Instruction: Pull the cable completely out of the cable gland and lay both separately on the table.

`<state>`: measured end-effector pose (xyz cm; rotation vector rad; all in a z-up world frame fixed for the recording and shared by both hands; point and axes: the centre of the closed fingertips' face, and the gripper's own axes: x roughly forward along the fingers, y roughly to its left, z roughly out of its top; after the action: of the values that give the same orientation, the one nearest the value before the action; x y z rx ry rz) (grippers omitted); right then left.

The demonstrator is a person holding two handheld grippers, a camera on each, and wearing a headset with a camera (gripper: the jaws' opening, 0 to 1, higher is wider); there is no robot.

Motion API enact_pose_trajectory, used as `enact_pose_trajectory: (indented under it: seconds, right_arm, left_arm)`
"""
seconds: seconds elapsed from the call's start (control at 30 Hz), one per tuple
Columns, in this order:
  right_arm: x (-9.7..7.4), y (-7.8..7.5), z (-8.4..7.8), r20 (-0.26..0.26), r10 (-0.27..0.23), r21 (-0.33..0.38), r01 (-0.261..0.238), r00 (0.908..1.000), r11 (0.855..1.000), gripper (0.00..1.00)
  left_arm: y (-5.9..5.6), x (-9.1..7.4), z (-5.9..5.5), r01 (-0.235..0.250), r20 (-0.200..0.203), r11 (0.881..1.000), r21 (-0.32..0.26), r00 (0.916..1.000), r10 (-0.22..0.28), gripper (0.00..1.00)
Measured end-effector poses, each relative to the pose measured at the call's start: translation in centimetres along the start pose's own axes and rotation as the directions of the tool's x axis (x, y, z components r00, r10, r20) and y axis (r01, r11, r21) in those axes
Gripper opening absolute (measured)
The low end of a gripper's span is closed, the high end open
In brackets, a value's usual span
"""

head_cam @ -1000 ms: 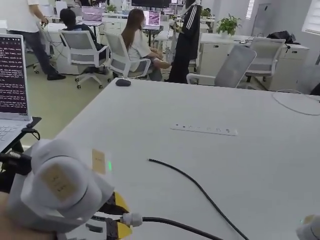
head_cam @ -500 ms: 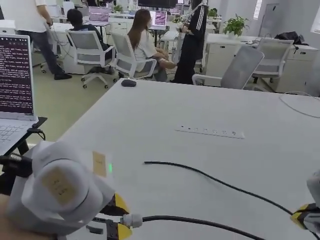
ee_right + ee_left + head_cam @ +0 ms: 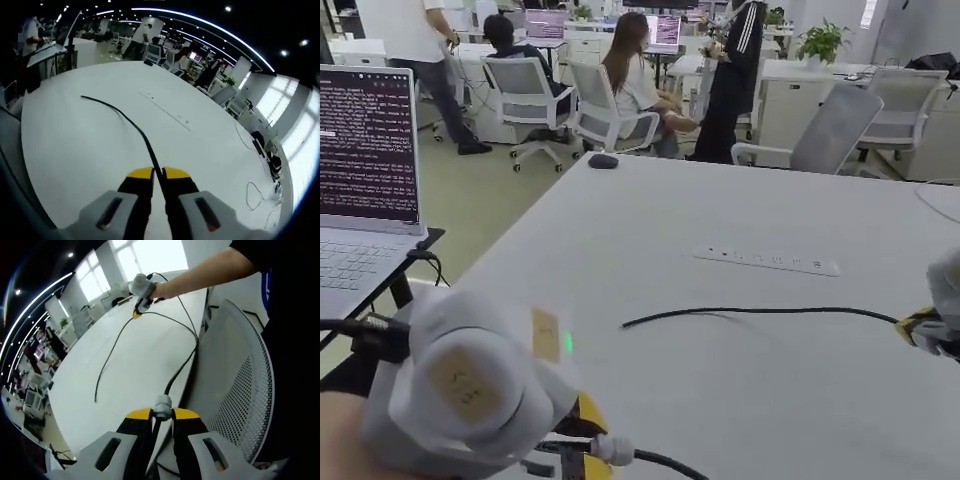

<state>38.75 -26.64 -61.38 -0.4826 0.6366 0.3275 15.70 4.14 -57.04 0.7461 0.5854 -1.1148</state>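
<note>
A white cable gland (image 3: 612, 448) sits between the yellow jaw tips of my left gripper (image 3: 590, 442) at the table's near left edge, and the gripper is shut on it. The left gripper view shows the gland (image 3: 162, 407) with the black cable (image 3: 176, 371) still running out of it. The cable loops across the table to my right gripper (image 3: 922, 328) at the far right, which is shut on it. Past that grip, the cable (image 3: 760, 312) lies almost straight on the table, ending in a free tip (image 3: 625, 325). The right gripper view has the cable (image 3: 131, 122) leaving its shut jaws.
An open laptop (image 3: 365, 170) stands on a stand to the left. A flush power strip (image 3: 765, 262) and a dark mouse (image 3: 603, 160) lie farther back on the white table (image 3: 650, 230). Office chairs and several people are beyond it. A mesh chair (image 3: 240, 385) is beside the table edge.
My right gripper has moved right and farther out, dragging the cable, whose free stretch now lies nearly straight. The left gripper keeps its hold on the gland. The head camera has shifted.
</note>
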Motion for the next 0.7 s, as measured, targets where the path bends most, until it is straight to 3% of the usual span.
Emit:
enact_pose_trajectory:
  seconds: [0.07,0.1,0.2,0.23,0.4,0.5,0.6,0.7]
  right_arm:
    - [0.3,1.6,1.4,0.037,0.06,0.001,-0.06,0.9975,0.998,0.08]
    - [0.2,2.2,2.3,0.063,0.071,-0.014,-0.07,0.9955,0.997,0.1]
    - [-0.3,3.5,3.4,0.076,0.112,-0.036,-0.109,0.9909,0.993,0.18]
    - [-0.8,3.9,3.7,0.081,0.119,-0.076,-0.113,0.9897,0.991,0.18]
    - [-3.0,5.2,4.2,0.09,0.15,-0.139,-0.137,0.9845,0.981,0.17]
    - [-4.9,5.8,4.1,0.102,0.168,-0.133,-0.154,0.9804,0.979,0.18]
    - [-6.8,6.2,3.9,0.099,0.149,-0.172,-0.131,0.9838,0.976,0.19]
    - [-9.0,7.8,4.1,0.127,0.198,-0.111,-0.185,0.9719,0.976,0.2]
  left_arm:
    - [-0.1,0.1,0.2,0.003,0.003,1.0,0.004,1.0,-0.003,0.16]
    - [-0.1,0.1,0.2,0.003,0.004,1.0,0.006,1.0,-0.003,0.16]
    - [0.0,0.1,0.3,0.003,0.006,1.0,0.009,1.0,-0.003,0.16]
    - [0.0,0.0,0.3,0.003,0.006,1.0,0.01,1.0,-0.003,0.16]
    - [0.0,0.0,0.4,0.0,0.013,1.0,0.014,0.9999,0.0,0.16]
    - [0.0,-0.1,0.5,-0.001,0.018,1.0,0.022,0.9998,0.001,0.16]
    - [0.0,-0.2,0.7,-0.004,0.029,1.0,0.028,0.9996,0.003,0.16]
    - [0.1,-0.2,1.0,-0.015,0.041,0.999,0.044,0.9991,0.013,0.16]
